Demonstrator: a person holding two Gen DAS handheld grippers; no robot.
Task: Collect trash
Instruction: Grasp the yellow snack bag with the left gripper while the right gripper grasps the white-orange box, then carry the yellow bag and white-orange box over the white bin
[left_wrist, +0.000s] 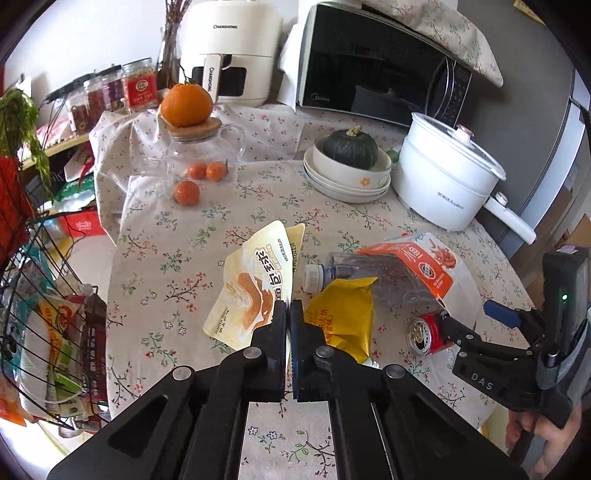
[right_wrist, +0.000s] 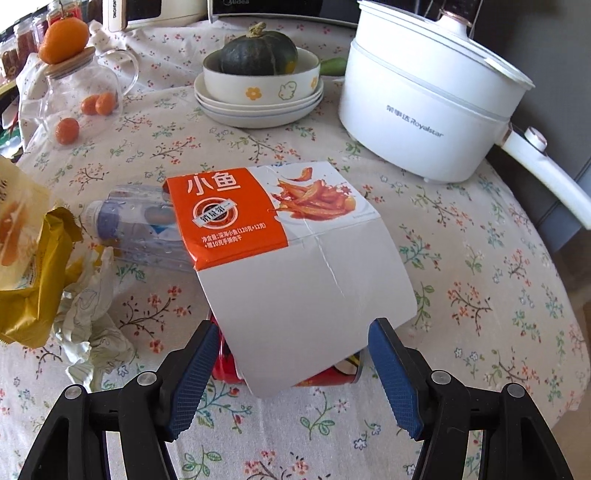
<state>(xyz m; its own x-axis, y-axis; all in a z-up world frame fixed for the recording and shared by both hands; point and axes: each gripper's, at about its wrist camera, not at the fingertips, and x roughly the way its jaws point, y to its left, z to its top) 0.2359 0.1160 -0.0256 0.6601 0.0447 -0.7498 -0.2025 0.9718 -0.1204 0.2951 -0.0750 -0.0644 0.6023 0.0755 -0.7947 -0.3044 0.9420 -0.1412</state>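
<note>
My left gripper (left_wrist: 288, 308) is shut on a cream snack wrapper (left_wrist: 255, 280) and holds it above the floral tablecloth. A yellow wrapper (left_wrist: 345, 314) lies just right of it. An empty plastic bottle (left_wrist: 354, 273) lies behind, partly under an orange-and-white fish snack bag (right_wrist: 291, 240). A red can (left_wrist: 430, 332) lies on its side under that bag. My right gripper (right_wrist: 290, 341) is open, its jaws either side of the bag's near edge and the can (right_wrist: 332, 373). Crumpled white paper (right_wrist: 90, 317) lies at the left in the right wrist view.
A black wire basket (left_wrist: 48, 325) holding wrappers stands off the table's left edge. A white electric pot (right_wrist: 424, 107), a bowl with a green squash (right_wrist: 258, 70), a glass jar with oranges (left_wrist: 201, 155), a microwave (left_wrist: 376, 62) and an air fryer (left_wrist: 229, 51) stand behind.
</note>
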